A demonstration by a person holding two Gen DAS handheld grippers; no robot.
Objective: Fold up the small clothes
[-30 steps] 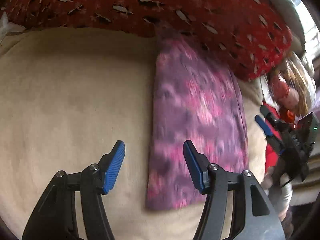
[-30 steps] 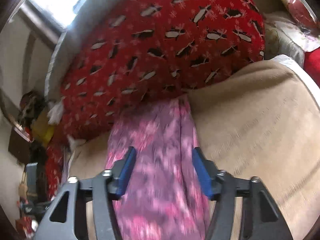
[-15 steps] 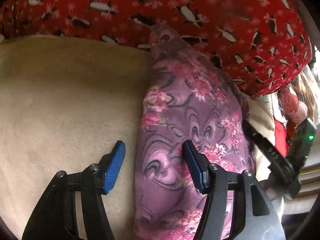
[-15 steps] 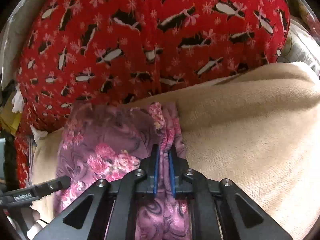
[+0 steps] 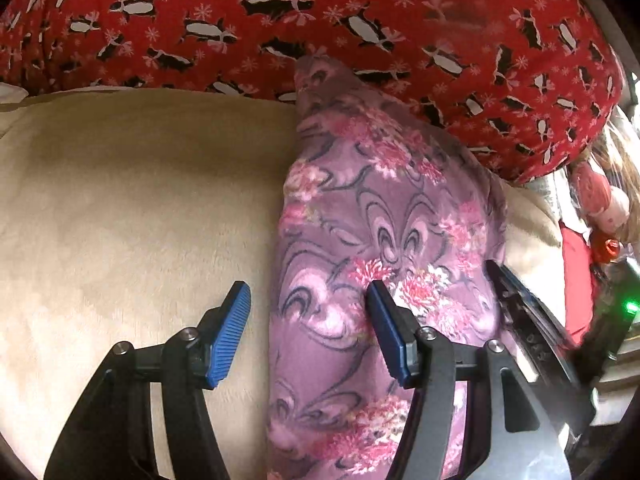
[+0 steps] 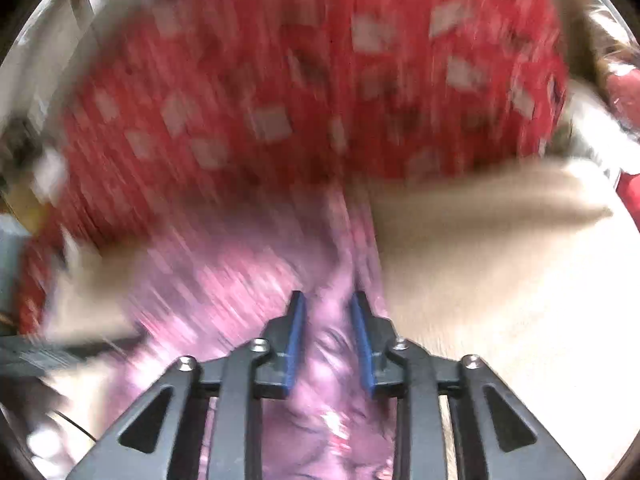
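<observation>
A purple garment with pink flowers [image 5: 380,240] lies folded lengthwise on a beige blanket [image 5: 140,208]. My left gripper [image 5: 308,320] is open and empty, its fingers astride the garment's left edge. My right gripper [image 6: 326,332] shows in a blurred view; its jaws stand partly apart with the purple garment [image 6: 240,280] between and under them. The right gripper also shows in the left wrist view [image 5: 532,344], at the garment's right edge.
A red cover with a penguin print [image 5: 360,20] rises behind the garment, also in the right wrist view [image 6: 300,80]. Red items and a doll [image 5: 600,208] lie at the far right. Beige blanket spreads to the left of the garment.
My right gripper was shut on the garment's edge half a second ago; its jaws now stand apart and the view is blurred by motion. The left gripper has barely moved.
</observation>
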